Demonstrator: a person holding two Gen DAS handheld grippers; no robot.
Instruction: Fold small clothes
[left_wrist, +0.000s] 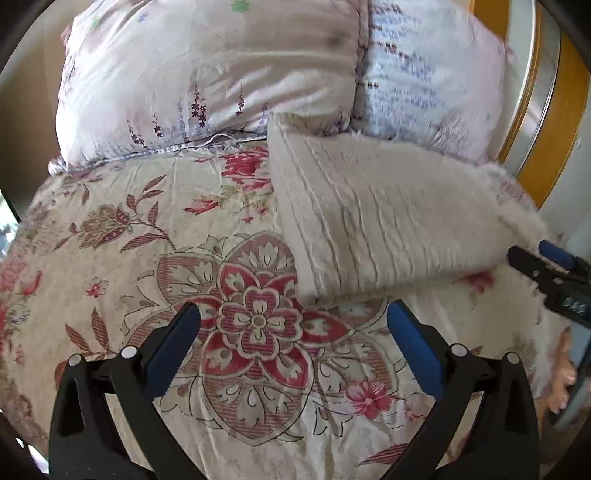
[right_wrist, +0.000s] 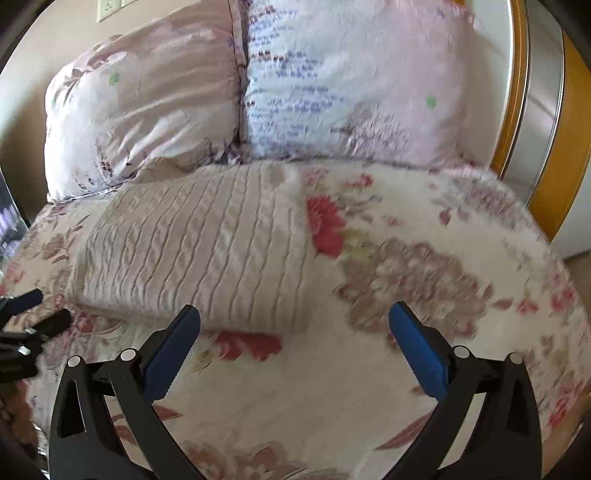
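Left wrist view: a cream cable-knit garment (left_wrist: 373, 218) lies folded on the floral bedspread (left_wrist: 184, 258), occupying the centre right of the frame, its far edge against the pillows. Its left border runs as a straight folded edge from upper centre down toward lower centre. The left gripper (left_wrist: 293, 332) sits in the lower centre of the frame with its blue-padded fingers (left_wrist: 173, 350) spread wide apart, holding nothing, over a large red flower medallion just beside the garment's near corner. The right gripper (left_wrist: 554, 273) enters at the right edge, close to the garment's right end; contact cannot be confirmed owing to blur. Right wrist view: the same garment (right_wrist: 199, 254) fills the centre left, ribbed surface up, near edge neatly doubled. The right gripper (right_wrist: 295, 336) is in the lower centre, jaws set apart and empty, its left finger just in front of the garment's near edge. The left gripper (right_wrist: 26, 325) shows at the left edge. Two pillows (right_wrist: 147, 107) stand across the top of the frame, a pale floral one left, a blue-printed one right. A yellow wooden frame (right_wrist: 576, 122) borders the upper right.
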